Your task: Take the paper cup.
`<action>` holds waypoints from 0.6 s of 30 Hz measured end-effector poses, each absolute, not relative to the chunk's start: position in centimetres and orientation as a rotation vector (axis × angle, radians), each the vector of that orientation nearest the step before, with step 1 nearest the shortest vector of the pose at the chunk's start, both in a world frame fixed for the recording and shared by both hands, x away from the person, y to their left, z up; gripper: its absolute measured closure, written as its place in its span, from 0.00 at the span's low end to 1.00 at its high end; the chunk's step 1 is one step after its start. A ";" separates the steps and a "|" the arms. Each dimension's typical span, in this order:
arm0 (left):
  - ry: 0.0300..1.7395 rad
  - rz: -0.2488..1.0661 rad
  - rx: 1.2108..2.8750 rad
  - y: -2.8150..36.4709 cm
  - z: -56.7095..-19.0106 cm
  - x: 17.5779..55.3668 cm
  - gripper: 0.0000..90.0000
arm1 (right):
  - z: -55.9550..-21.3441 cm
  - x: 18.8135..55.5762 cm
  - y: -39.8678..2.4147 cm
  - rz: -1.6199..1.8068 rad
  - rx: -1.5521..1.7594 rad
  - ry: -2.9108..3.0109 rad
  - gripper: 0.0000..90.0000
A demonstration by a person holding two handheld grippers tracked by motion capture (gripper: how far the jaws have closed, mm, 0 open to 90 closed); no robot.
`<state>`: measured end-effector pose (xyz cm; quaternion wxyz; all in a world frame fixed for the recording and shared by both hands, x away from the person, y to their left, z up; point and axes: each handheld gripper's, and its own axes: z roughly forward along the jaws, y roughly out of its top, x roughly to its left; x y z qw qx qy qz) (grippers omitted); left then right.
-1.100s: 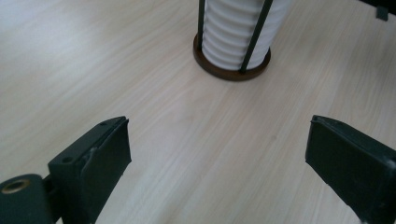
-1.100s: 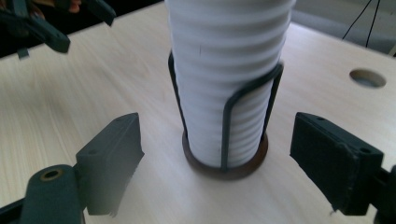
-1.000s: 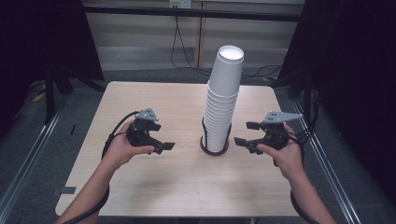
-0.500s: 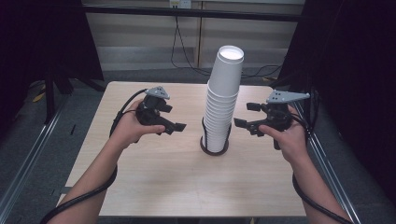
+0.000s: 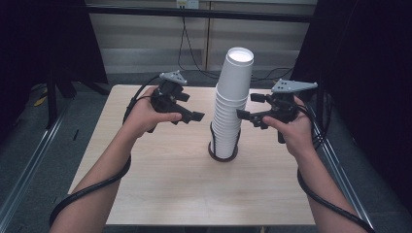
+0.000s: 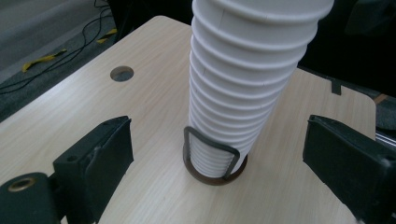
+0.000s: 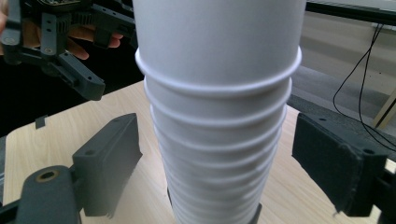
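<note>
Cups [image 5: 231, 107], white, ribbed with rims, nested into a tall upside-down stack, stand in a dark ring holder [image 5: 223, 154] mid-table [image 5: 160, 184], pale wood amid dark surroundings, between left gripper [image 5: 197, 115] and right gripper [image 5: 241, 114], both open, the right's jaws just widening.

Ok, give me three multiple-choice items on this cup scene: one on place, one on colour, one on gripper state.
1. Where does the tall stack of white paper cups stand?
A. in a dark ring-shaped wire holder on the light wooden table
B. on the floor
C. in a hand

2. What colour are the cups?
A. red
B. white
C. blue

3. How is the right gripper?
A. shut on a cup
B. lying on the table
C. open, beside the stack

Answers: 1 A, the holder rings its base; 2 B, all white; 3 C, jaws apart, touching nothing.
</note>
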<state>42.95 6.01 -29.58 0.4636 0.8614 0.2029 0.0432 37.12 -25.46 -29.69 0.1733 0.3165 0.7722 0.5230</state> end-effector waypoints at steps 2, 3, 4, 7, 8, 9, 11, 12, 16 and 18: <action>0.487 0.107 2.107 5.5 -29.0 43.0 0.09 | -29.6 37.4 -25.1 1.507 0.897 2.183 0.16; 0.482 0.108 2.107 5.3 -28.6 43.1 0.09 | -29.5 37.5 -24.9 1.491 0.898 2.185 0.16; 0.474 0.112 2.100 5.0 -28.3 43.2 0.08 | -29.4 37.6 -24.8 1.489 0.893 2.184 0.16; 0.463 0.111 2.087 4.2 -27.4 43.3 0.08 | -29.5 37.9 -24.4 1.489 0.901 2.174 0.15; 0.455 0.117 2.091 4.0 -27.2 43.4 0.08 | -29.5 38.0 -24.3 1.474 0.907 2.177 0.16; 0.448 0.112 2.081 3.7 -27.0 43.4 0.08 | -29.6 38.1 -24.2 1.464 0.919 2.183 0.15; 0.441 0.114 2.077 3.1 -26.6 43.6 0.08 | -29.7 38.2 -24.2 1.479 0.929 2.182 0.15; 0.428 0.116 2.078 3.0 -26.5 43.7 0.08 | -29.9 38.4 -24.1 1.483 0.932 2.184 0.14; 0.423 0.119 2.051 2.1 -25.6 43.8 0.07 | -29.9 38.4 -24.0 1.480 0.927 2.180 0.13; 0.407 0.109 2.033 1.7 -25.1 43.9 0.06 | -29.9 38.4 -24.0 1.479 0.925 2.180 0.13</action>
